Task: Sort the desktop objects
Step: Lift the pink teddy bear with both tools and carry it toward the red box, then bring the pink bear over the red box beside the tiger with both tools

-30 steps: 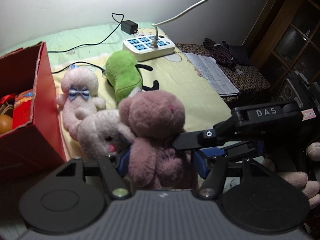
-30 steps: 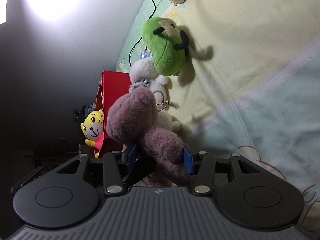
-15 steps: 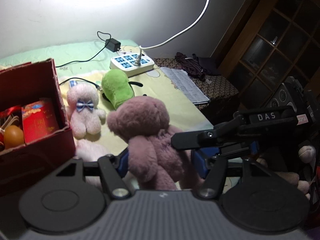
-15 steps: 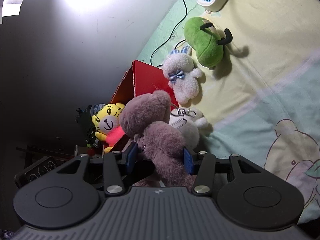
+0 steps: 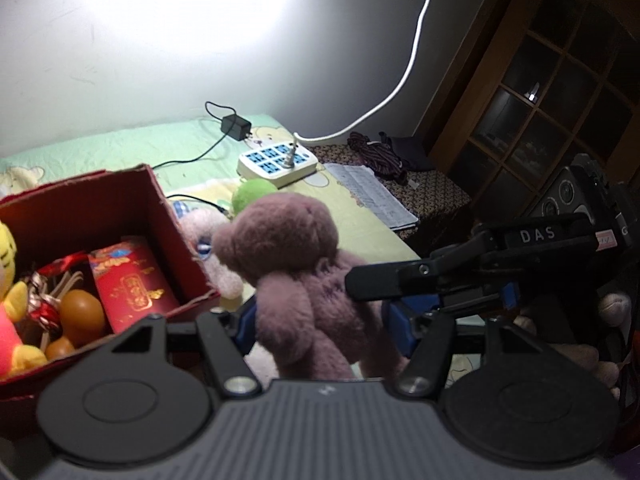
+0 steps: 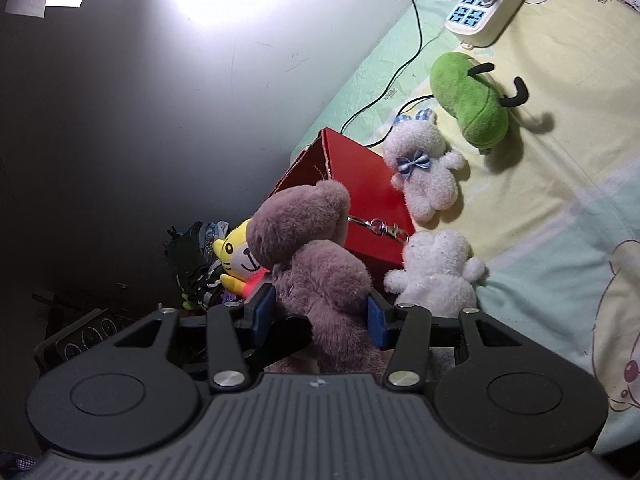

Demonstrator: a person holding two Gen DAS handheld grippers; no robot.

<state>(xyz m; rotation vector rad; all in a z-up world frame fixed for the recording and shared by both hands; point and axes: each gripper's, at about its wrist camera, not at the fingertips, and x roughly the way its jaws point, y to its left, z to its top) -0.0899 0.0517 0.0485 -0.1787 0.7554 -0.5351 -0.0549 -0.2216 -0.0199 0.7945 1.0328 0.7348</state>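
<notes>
Between both pairs of jaws you hold the mauve bear (image 5: 298, 268), lifted off the bed (image 6: 560, 184) and now beside the red box (image 5: 160, 216); next, carry it over the opening.

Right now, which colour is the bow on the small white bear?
Blue-and-white striped bow; right wrist view shows it best.

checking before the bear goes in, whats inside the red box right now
Inside the red box: a red packet, an orange ball, a yellow tiger plush and shiny ribbon. The near wall and these things hide the box floor.
</notes>
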